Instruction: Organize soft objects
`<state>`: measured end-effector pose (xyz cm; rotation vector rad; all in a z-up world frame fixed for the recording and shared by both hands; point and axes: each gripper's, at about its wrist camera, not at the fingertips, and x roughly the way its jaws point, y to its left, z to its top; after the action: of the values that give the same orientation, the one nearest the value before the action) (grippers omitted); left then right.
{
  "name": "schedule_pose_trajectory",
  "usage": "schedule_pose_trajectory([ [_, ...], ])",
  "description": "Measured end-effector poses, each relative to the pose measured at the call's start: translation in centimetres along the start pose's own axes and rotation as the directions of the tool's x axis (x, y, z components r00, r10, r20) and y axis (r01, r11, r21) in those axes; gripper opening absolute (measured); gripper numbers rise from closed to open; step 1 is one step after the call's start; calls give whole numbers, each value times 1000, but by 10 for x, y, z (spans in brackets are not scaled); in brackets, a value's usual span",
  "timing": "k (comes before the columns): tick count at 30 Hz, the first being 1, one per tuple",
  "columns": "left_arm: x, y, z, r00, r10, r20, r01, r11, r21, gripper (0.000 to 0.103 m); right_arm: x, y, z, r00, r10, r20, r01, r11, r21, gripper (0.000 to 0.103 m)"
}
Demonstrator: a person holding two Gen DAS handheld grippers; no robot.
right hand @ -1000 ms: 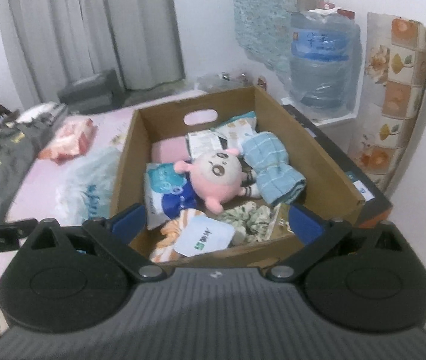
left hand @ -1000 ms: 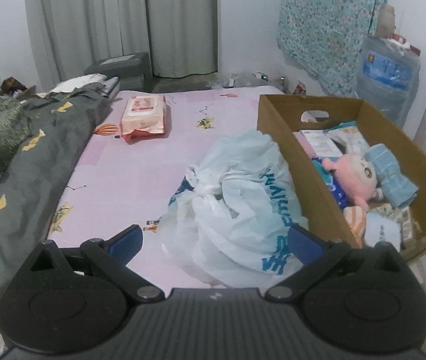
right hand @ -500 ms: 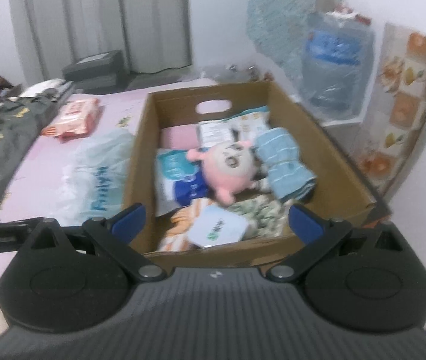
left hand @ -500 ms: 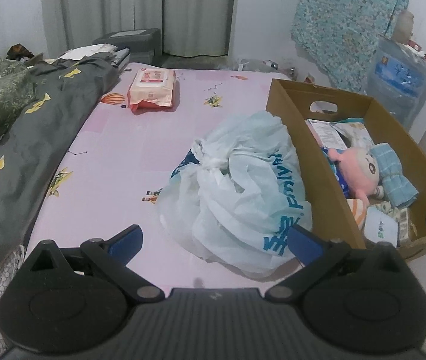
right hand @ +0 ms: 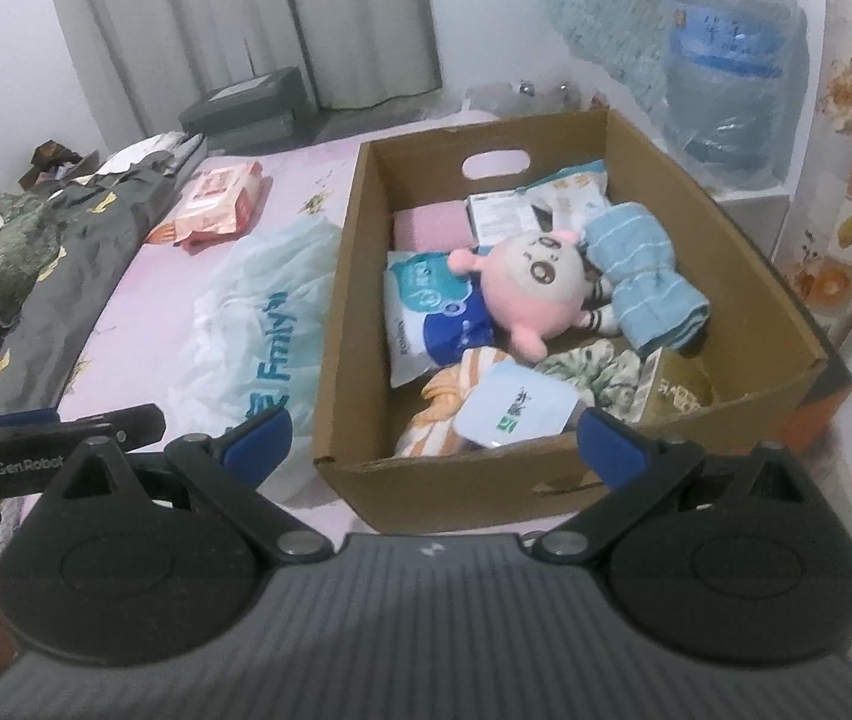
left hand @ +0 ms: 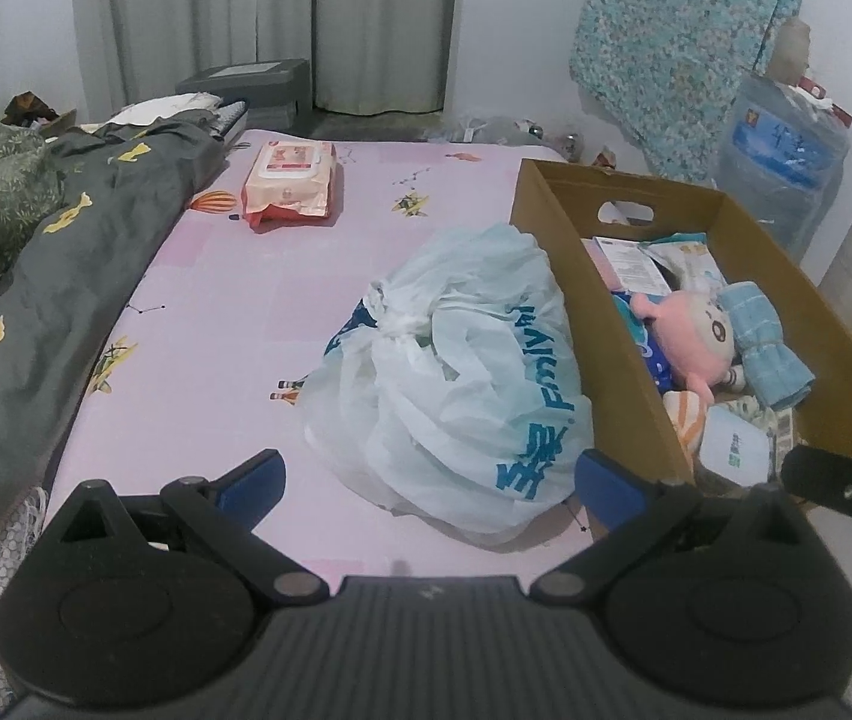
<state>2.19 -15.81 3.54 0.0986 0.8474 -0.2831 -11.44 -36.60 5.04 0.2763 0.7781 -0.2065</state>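
We hold both hand-held grippers wide and empty: the left hand-held gripper (left hand: pixel 429 474) faces the plastic bag (left hand: pixel 456 372), lying just left of the cardboard box (right hand: pixel 342 312). The right hand-held gripper (right hand: pixel 435 438) faces that box, where the pink plush doll (right hand: pixel 531 288) lies.

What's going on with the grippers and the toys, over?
Left gripper open, empty, over plastic bag on the bed. Right gripper open, empty, facing cardboard box. Pink plush and blue towel inside. Nothing blocking.

one box (right hand: pixel 360 300), one bag (left hand: pixel 462 384), one doll (right hand: pixel 531 288)
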Motion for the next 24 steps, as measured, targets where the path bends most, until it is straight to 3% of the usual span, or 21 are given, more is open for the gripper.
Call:
schedule_pose_trajectory([
  [24,-2,-12,-3,1000,7,-12,-7,999,34,103,3,-7,-3,1000,19,-22,-19,1000,-5,102],
])
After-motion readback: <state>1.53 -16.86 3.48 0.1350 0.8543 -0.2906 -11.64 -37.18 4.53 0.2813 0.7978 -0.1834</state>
